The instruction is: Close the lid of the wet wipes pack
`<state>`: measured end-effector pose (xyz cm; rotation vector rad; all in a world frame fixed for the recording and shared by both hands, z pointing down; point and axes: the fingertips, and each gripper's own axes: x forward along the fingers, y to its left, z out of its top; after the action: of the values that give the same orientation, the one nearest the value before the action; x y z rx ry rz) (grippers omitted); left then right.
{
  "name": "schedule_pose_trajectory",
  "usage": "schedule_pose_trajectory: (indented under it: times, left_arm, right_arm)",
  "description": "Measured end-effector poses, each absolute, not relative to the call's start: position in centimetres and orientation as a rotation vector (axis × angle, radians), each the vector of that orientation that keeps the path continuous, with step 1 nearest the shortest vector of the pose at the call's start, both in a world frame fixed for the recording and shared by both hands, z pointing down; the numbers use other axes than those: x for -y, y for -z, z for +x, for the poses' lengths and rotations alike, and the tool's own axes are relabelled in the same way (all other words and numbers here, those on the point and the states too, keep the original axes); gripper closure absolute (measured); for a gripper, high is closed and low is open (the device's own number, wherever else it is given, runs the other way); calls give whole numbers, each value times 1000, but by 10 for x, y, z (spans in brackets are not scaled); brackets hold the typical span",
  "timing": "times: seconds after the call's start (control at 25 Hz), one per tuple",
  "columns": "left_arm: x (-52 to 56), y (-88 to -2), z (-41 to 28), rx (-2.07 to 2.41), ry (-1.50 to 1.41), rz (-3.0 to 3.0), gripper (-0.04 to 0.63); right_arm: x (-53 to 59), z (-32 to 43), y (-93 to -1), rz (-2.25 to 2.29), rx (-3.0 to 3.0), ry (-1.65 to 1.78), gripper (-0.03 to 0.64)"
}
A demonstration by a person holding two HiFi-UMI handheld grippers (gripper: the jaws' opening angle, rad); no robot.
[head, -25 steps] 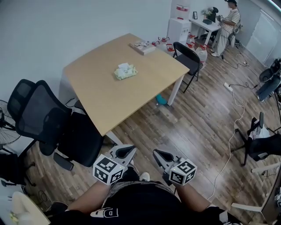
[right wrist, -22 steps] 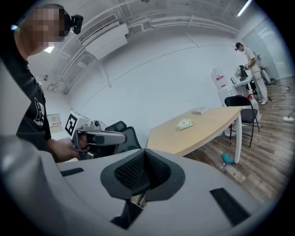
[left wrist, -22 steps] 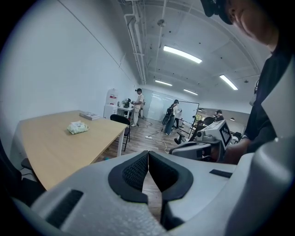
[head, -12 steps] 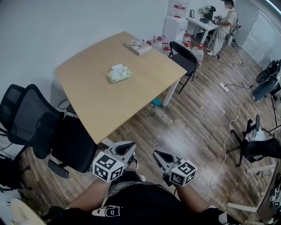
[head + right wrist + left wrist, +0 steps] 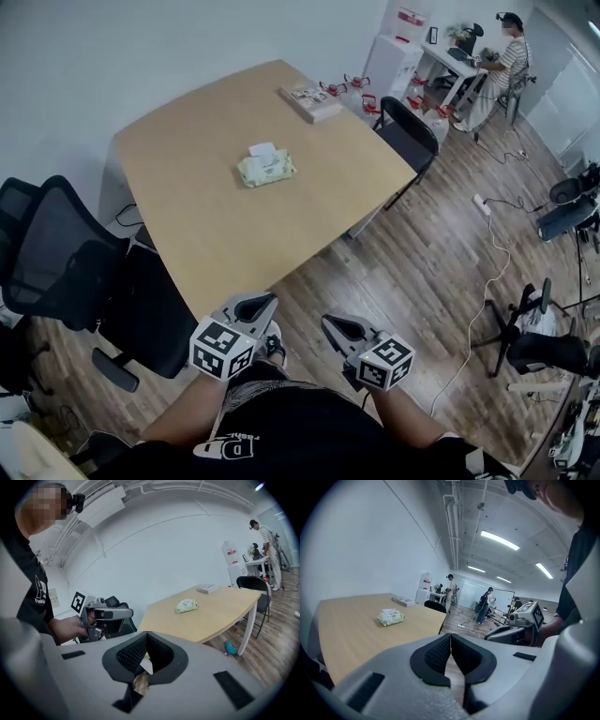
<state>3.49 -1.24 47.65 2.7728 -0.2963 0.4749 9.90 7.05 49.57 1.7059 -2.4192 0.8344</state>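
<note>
A pale green wet wipes pack (image 5: 266,168) lies near the middle of the wooden table (image 5: 187,216), its white lid flipped up at the far end. It also shows far off in the left gripper view as the pack (image 5: 391,617) and in the right gripper view as the pack (image 5: 187,605). My left gripper (image 5: 266,302) is held close to my body, short of the table's near corner, jaws shut and empty. My right gripper (image 5: 330,325) is beside it over the wood floor, also shut on nothing.
Black office chairs (image 5: 66,272) stand at the table's left. A black folding chair (image 5: 408,136) stands at its far right corner. A book (image 5: 311,101) lies at the table's far end. A person (image 5: 502,66) sits at a desk far back. A cable (image 5: 487,281) runs over the floor.
The table and pack have come nearer and shifted in the head view as I moved toward them. Both grippers keep their place before my body, still shut.
</note>
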Motion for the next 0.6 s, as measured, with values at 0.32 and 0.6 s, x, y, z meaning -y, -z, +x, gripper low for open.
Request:
schedule_pose_trajectory:
  times: [0.32,0.6]
  left_arm:
    - [110,-468,49,335,-436,2779,575]
    - [171,-474,48,381,-417,2769,575]
  right_arm:
    - [38,120,-483,1648,2413,-759,612]
    - [105,130,-485,1620,2406,-710,612]
